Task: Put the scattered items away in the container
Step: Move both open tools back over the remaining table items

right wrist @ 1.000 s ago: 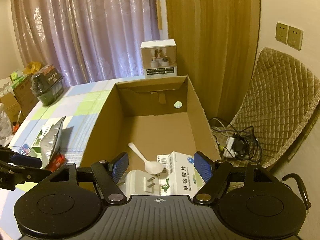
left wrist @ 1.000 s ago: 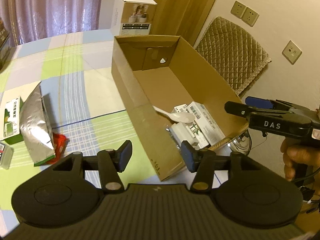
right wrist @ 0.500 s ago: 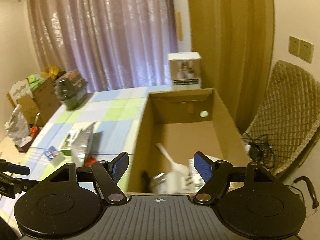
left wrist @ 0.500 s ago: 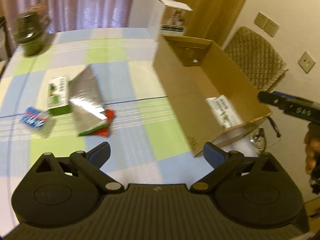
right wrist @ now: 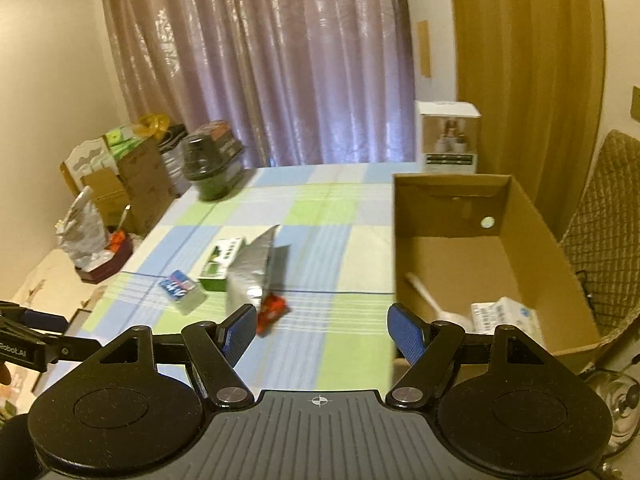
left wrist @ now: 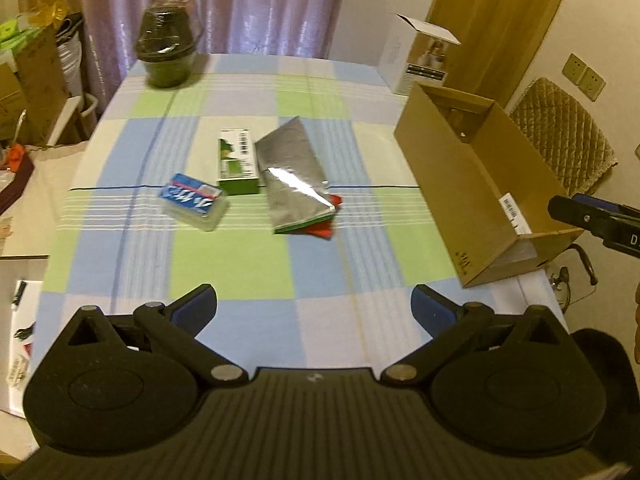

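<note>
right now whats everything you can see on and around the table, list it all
cardboard box: 1, brown, open, table's right edge
white spoon: 1, inside box
white cartons: at least 2, inside box
silver pouch: 1, mid-table
red packet: 1, partly under pouch
green carton: 1, left of pouch
blue-labelled clear pack: 1, left of carton
dark tub: 1, far left corner
white product box: 1, behind cardboard box
quilted chair: 1, tan, right
left gripper: jaws opening, empty
right gripper: open, empty
</note>
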